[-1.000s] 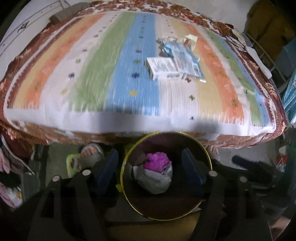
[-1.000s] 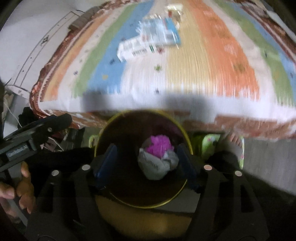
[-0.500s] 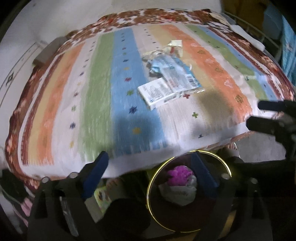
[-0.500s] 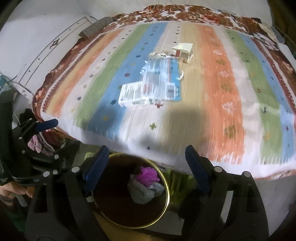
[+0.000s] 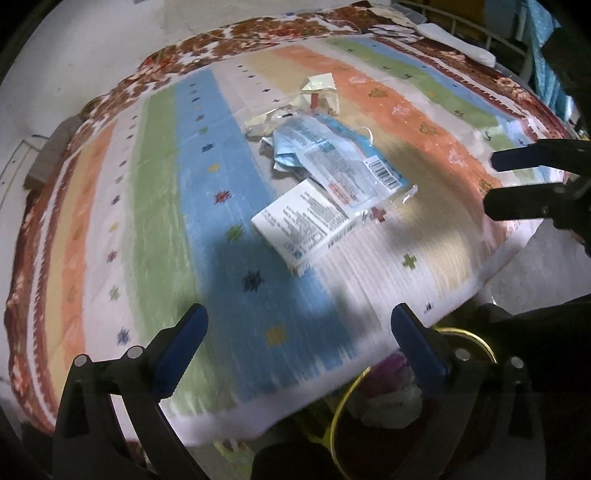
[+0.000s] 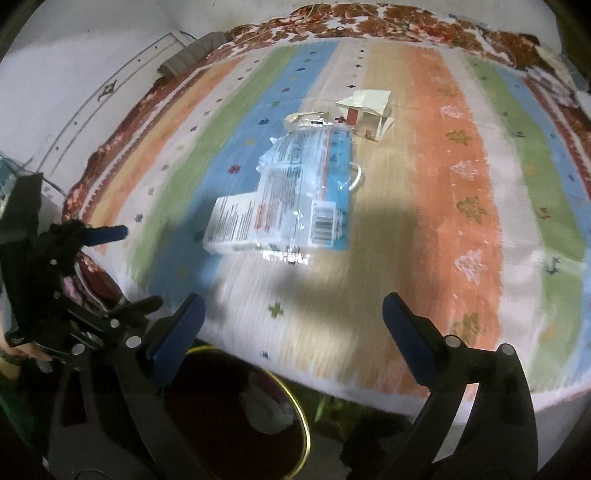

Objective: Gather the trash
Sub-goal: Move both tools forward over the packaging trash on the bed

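Observation:
A small pile of trash lies mid-bed on the striped cover: a white printed box [image 5: 303, 225] [image 6: 231, 223], a clear and blue plastic wrapper [image 5: 340, 162] [image 6: 306, 195] and a cream torn carton [image 5: 321, 90] [image 6: 367, 107] behind them. My left gripper [image 5: 299, 332] is open and empty over the bed's near edge. My right gripper [image 6: 291, 325] is open and empty, also short of the pile. A dark bin with a gold rim [image 5: 343, 406] [image 6: 295, 406] stands on the floor below, holding white and pink trash [image 5: 388, 391].
The striped bed cover [image 5: 155, 206] [image 6: 461, 184] fills both views. A grey folded object [image 6: 192, 55] lies at the far left corner. The right gripper shows at the right edge of the left wrist view [image 5: 532, 181]. A metal rail [image 5: 480, 33] runs along the far right.
Both grippers have risen from over the bin and moved forward over the bed towards the pile. Their jaws stand wider apart than a second ago. The bin has dropped to the bottom of both views.

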{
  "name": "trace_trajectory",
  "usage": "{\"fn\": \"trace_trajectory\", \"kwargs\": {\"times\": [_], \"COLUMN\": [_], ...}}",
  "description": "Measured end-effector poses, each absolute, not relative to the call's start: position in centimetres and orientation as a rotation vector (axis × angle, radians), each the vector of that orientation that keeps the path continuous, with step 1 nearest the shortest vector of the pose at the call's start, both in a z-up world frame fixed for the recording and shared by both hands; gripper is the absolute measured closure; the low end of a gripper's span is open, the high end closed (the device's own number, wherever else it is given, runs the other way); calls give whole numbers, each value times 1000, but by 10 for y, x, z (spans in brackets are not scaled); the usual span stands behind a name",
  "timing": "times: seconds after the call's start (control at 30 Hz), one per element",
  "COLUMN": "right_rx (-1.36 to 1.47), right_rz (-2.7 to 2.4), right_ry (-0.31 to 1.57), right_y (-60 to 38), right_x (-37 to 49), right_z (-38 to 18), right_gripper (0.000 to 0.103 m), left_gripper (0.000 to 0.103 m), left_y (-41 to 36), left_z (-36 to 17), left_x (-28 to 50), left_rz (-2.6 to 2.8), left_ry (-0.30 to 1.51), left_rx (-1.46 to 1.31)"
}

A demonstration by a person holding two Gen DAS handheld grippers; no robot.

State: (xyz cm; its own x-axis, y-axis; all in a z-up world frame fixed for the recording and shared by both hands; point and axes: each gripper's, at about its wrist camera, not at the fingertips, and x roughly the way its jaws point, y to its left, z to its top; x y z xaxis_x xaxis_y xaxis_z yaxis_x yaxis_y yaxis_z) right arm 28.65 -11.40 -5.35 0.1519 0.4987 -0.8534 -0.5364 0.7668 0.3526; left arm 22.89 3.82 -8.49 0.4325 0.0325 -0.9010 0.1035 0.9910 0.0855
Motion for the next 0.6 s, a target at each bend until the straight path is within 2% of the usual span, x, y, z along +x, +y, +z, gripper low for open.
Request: {"fn": "trace_trajectory", "kwargs": {"times": [0.6], "right_rx": [222], "right_rz": [817], "right_ry": [1338], "right_y": [-111], "right_x": [359], "right_z": [-122], "right_gripper": [9], "left_gripper": [6], "left_y": [55], "left_z": [-125], "left_x": [289], "left_rz": [-256], "left_ry": [1157], "left_rx": [182]}}
